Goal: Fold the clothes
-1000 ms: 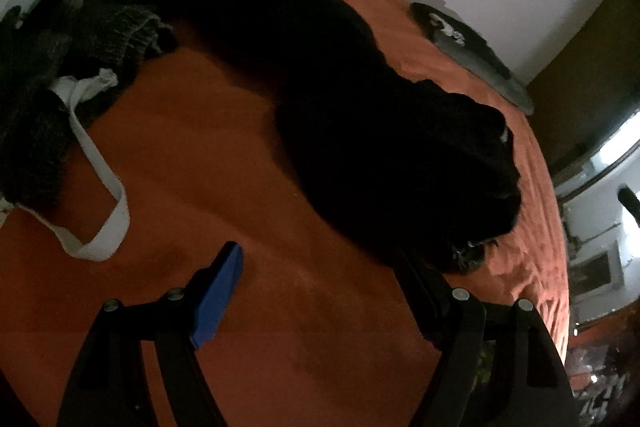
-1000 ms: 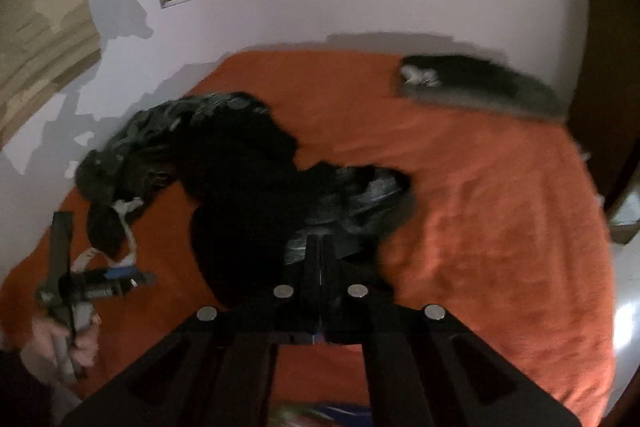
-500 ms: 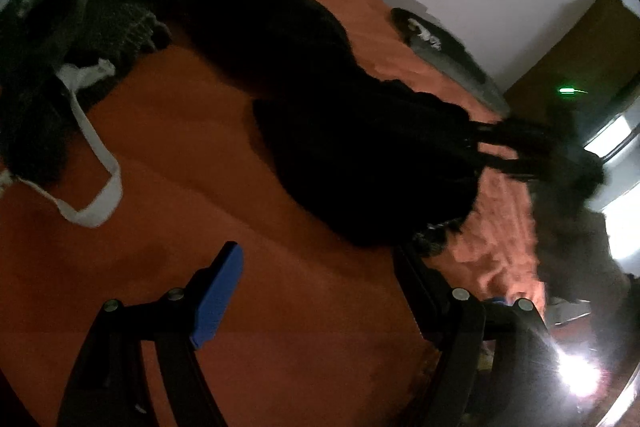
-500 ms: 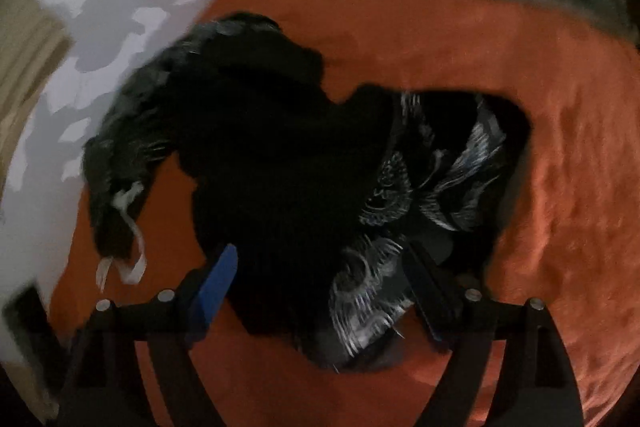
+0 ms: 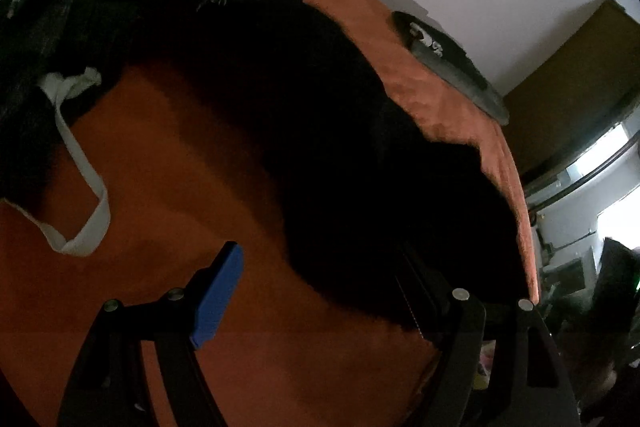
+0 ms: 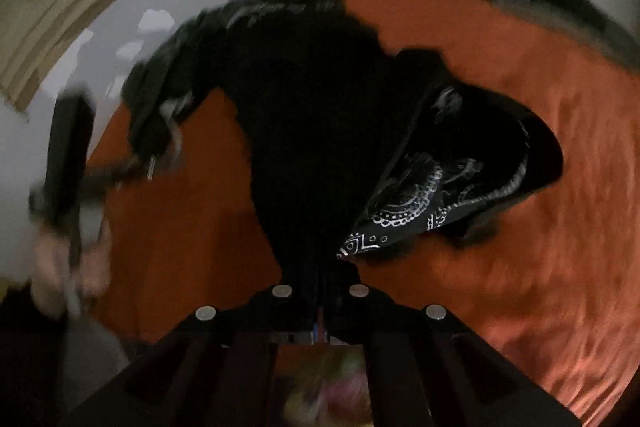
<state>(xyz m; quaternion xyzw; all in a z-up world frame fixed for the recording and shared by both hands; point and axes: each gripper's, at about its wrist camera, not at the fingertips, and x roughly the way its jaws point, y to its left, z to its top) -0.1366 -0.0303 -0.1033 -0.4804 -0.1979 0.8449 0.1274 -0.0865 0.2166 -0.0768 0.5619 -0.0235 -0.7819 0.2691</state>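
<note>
The right gripper (image 6: 320, 291) is clamped on the near edge of the black garment (image 6: 312, 115), which lies spread across the orange bed (image 6: 500, 75), patterned lining showing. The left gripper (image 5: 320, 291) stands wide apart over the blanket, its right finger at the garment's edge

black garment (image 6: 312, 131), orange bedspread (image 6: 520, 187), white strap (image 5: 86, 187)

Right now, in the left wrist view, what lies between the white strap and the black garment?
Bare orange bedspread, in shadow. The left wrist view shows nothing on it between the white strap and the black garment.
</note>
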